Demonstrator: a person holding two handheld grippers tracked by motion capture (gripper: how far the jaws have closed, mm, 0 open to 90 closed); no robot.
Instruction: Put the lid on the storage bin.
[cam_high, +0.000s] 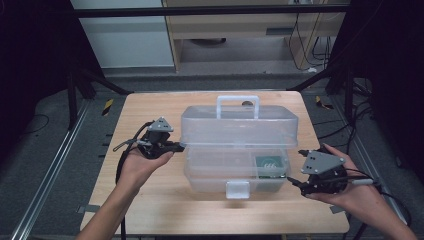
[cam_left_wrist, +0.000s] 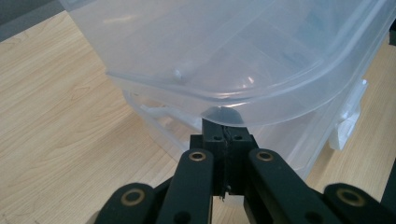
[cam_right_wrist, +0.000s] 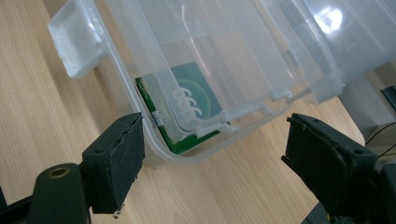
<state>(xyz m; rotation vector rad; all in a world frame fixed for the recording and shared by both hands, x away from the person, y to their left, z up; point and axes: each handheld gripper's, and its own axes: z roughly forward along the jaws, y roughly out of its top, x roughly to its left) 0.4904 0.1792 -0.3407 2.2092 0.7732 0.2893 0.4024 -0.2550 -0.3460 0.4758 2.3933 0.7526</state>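
A clear plastic box (cam_high: 220, 175) stands mid-table with its hinged lid (cam_high: 239, 125) tilted up at the front. A green packet (cam_high: 270, 165) lies in the base's right front corner. My left gripper (cam_high: 181, 146) is at the lid's left edge. In the left gripper view its jaws (cam_left_wrist: 224, 128) are together, pinching the lid's rim (cam_left_wrist: 210, 100). My right gripper (cam_high: 296, 168) is open beside the base's right front corner. In the right gripper view its jaws (cam_right_wrist: 212, 135) stand wide apart on either side of that corner (cam_right_wrist: 159, 149), not touching it, with the green packet (cam_right_wrist: 201, 93) just behind the wall.
A white latch tab (cam_high: 237, 189) hangs at the base's front, and a handle (cam_high: 237, 105) stands on top of the lid. Bare wooden table (cam_high: 150, 200) lies on both sides of the box. Past the table's edges are dark floor, rails and cables.
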